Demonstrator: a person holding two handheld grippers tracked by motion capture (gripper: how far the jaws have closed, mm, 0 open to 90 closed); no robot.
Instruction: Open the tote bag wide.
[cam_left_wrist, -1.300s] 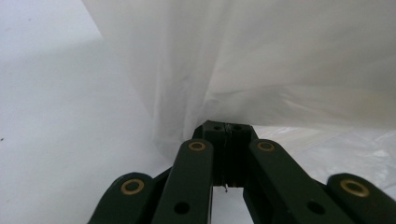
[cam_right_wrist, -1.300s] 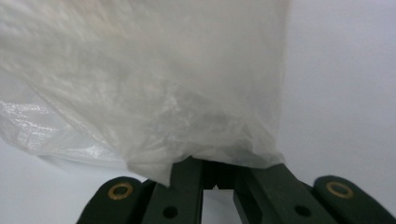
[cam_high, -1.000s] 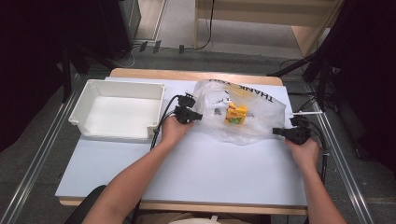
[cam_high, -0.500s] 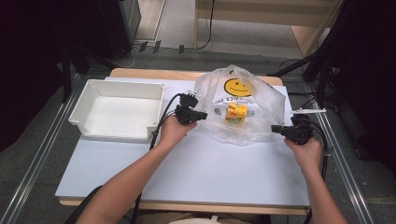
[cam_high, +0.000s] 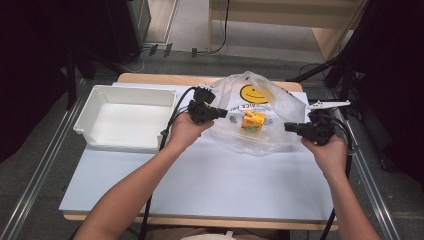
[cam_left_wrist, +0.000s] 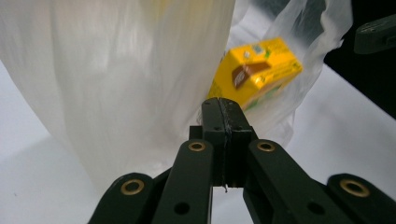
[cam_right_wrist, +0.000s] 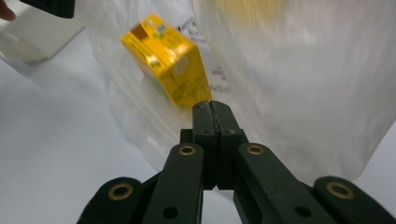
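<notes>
Basically mid-lift: both grippers had the plastic bag (cam_high: 260, 120) pinched by opposite edges and held it up over the table (cam_high: 200, 190), apparently to tip or shake out what was inside. Left gripper (cam_high: 220, 113) had its jaws fully closed on a fold of the film at the bag's left edge; in the left gripper view (cam_left_wrist: 223, 109) the pads met with only thin plastic between them. Right gripper (cam_high: 290, 127) was the same, clamped tight on the right edge, and the right gripper view (cam_right_wrist: 211, 109) showed no gap.

The yellow carton (cam_high: 253, 121) sat inside the bag, roughly midway between the two grippers, tilted, resting low against the film. From each gripper it lay just beyond the jaw tips and a bit to one side, behind the plastic (cam_left_wrist: 254, 72), (cam_right_wrist: 170, 58). Some small grey bits lay beside it, too small to identify.

My read on the next move: raise the closed end further or tilt toward the mouth so the carton slides out, possibly toward the white tray (cam_high: 95, 102) at left. It calls for even tension on both edges; thin film could slip from the pinch.
</notes>
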